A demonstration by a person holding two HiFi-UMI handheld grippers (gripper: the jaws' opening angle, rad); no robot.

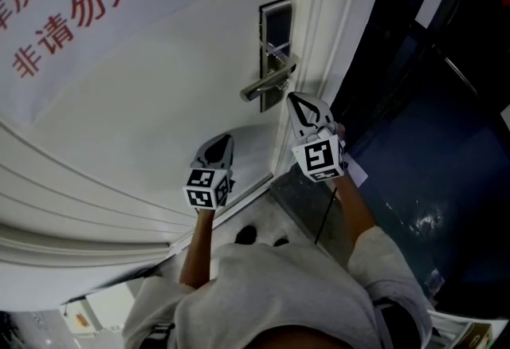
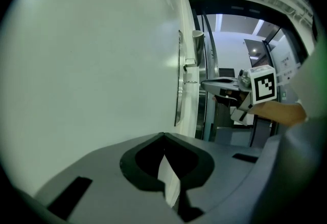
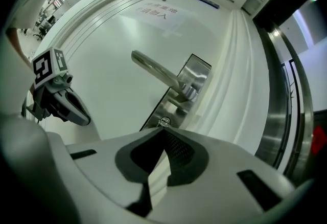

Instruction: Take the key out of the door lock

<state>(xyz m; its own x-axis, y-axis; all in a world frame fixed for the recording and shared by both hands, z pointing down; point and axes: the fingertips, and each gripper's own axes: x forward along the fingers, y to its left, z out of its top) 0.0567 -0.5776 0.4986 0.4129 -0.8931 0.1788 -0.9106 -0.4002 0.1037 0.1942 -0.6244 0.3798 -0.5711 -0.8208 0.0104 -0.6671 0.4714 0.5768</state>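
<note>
While my right gripper (image 3: 163, 130) has its jaws pressed together, their tips sit just under the key (image 3: 163, 121) at the lock plate's (image 3: 193, 75) lower end; whether I pinch it, I cannot tell. My left gripper (image 2: 163, 137), shut and empty, faces the door (image 2: 92, 64).

Door: white (image 1: 159, 116), curved raised mouldings low down.
Notice: white sheet (image 1: 80, 5) with red characters, on the door's upper left.
Door frame: white, ribbed (image 1: 319, 13).
Floor: dark blue, glossy (image 1: 430, 172) (one pale glare spot), right of the frame.
</note>
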